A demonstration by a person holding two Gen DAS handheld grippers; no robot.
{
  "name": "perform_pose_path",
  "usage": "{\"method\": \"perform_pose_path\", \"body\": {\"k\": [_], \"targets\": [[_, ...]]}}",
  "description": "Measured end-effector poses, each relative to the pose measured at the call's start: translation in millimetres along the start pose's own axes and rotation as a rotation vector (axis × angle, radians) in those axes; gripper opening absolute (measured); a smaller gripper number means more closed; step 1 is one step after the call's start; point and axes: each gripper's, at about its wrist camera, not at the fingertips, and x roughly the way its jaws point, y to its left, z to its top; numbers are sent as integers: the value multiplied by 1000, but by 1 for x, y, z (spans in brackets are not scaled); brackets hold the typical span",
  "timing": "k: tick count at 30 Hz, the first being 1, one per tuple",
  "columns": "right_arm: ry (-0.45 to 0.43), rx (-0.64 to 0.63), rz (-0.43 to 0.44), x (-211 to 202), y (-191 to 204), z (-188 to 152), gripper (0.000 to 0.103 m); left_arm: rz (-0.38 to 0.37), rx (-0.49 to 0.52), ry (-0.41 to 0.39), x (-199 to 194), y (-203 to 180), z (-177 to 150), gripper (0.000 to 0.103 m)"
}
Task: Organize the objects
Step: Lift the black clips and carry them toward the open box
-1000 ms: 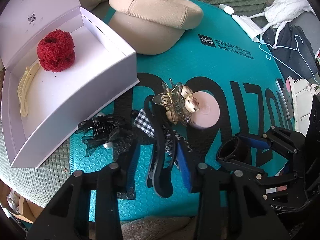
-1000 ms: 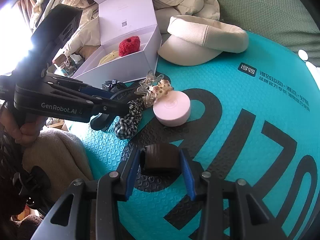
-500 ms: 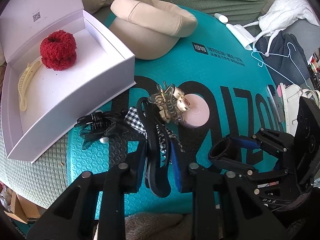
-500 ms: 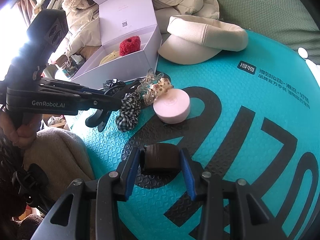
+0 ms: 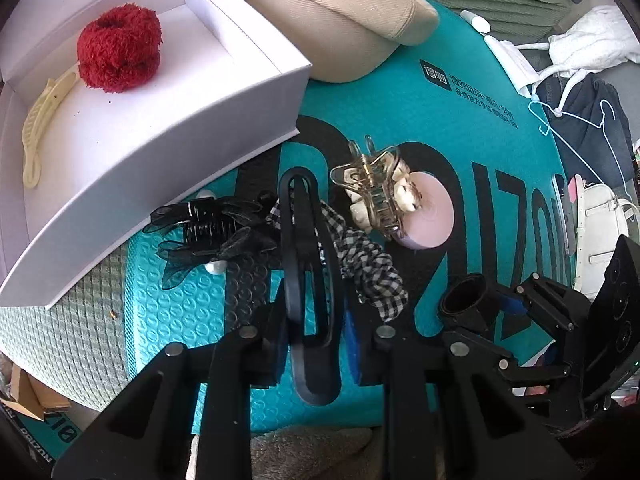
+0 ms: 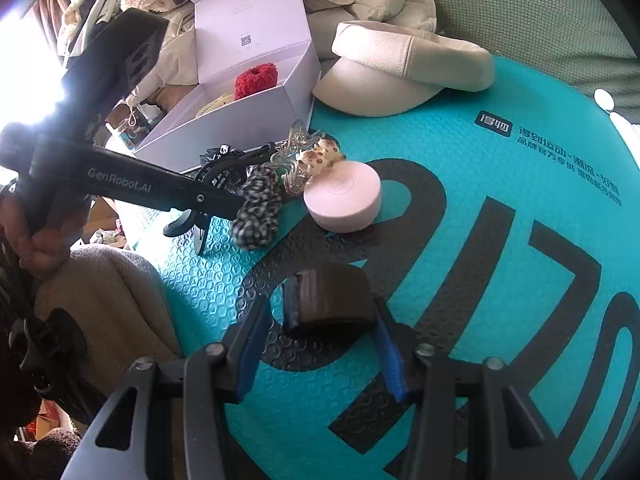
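The left claw (image 5: 316,344) is pinching a long black hair clip (image 5: 310,280) — a slim, glossy loop with an open slot down its middle, its far end lying over a black-and-white checked scrunchie (image 5: 364,264) on the teal mat (image 5: 480,128). The right claw (image 6: 320,344) is gripping a dark brown ribbed band (image 6: 332,296), curled into a short, wide ring just above the mat. Just beside the scrunchie are lying a clear claw clip (image 5: 372,188), a round pink case (image 5: 428,220) and a black mesh bow clip (image 5: 208,228). The open white box (image 5: 180,128) is holding a fuzzy red scrunchie (image 5: 118,54) and a cream clip (image 5: 40,120) — it is sitting at the mat's edge.
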Motion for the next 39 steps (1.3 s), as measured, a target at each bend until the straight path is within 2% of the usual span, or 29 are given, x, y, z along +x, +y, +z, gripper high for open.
{"method": "perform_pose_path", "body": {"k": [7,21,28,33,39], "targets": [[-5,2,10,-1,1,-1,42,1,43,-76,-12,-8,-4,20],[-49,-32,-4,-26,14,4,42,-14,46,-133,-43,-8,-24,20],[-70,-71,6,-37,31,9,42,-11,8,-164,-65,5,-43,20],[-77,-103,18,-41,44,15,42,-1,-23,-217,-89,17,-54,20],[-99,-163,32,-49,68,26,42,37,-61,-262,-119,32,-67,20]]}}
